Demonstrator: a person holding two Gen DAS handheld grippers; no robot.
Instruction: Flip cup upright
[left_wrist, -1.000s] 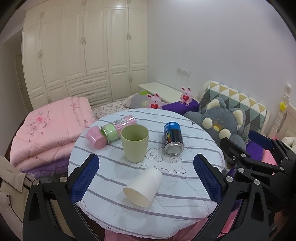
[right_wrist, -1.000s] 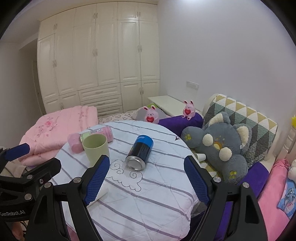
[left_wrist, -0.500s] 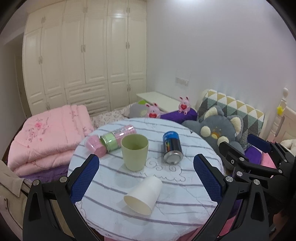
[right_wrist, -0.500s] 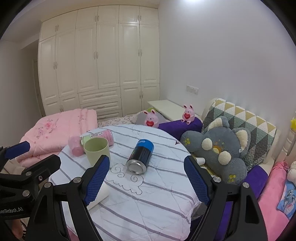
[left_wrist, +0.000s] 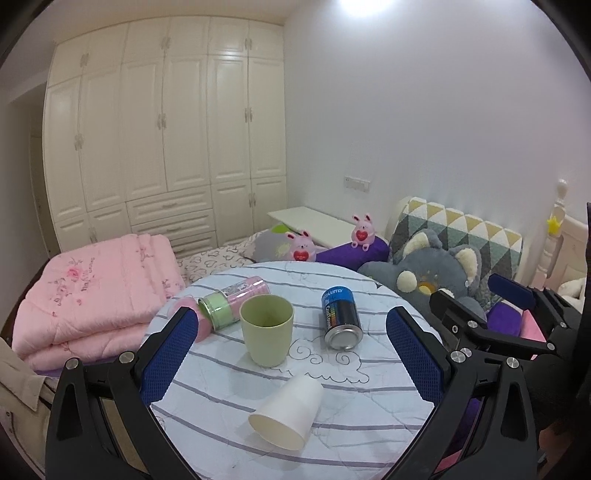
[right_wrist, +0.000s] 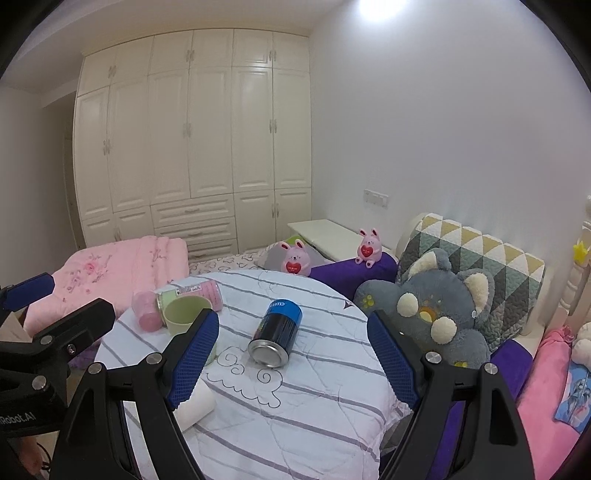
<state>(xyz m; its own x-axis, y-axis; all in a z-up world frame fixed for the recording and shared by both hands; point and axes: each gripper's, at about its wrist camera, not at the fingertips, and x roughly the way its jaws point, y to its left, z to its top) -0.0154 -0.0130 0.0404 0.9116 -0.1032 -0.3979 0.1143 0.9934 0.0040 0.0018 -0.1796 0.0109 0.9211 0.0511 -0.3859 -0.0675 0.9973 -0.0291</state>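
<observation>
Both wide-open grippers, left (left_wrist: 291, 354) and right (right_wrist: 291, 363), have drawn back and risen slightly, leaving the white paper cup (left_wrist: 286, 419) still on its side.

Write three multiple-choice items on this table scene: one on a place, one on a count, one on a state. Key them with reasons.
1. Where does the white paper cup lie relative to the pale green plastic cup?
A. behind it
B. nearer the camera
C. inside it

2. How many pink rabbit toys show?
A. one
B. two
C. four

3. How does the blue-topped black can sit?
A. upright
B. crushed flat
C. on its side

Key: B, it lies below the green cup in the left view; B, one rabbit and another; C, its metal base faces the camera.
</observation>
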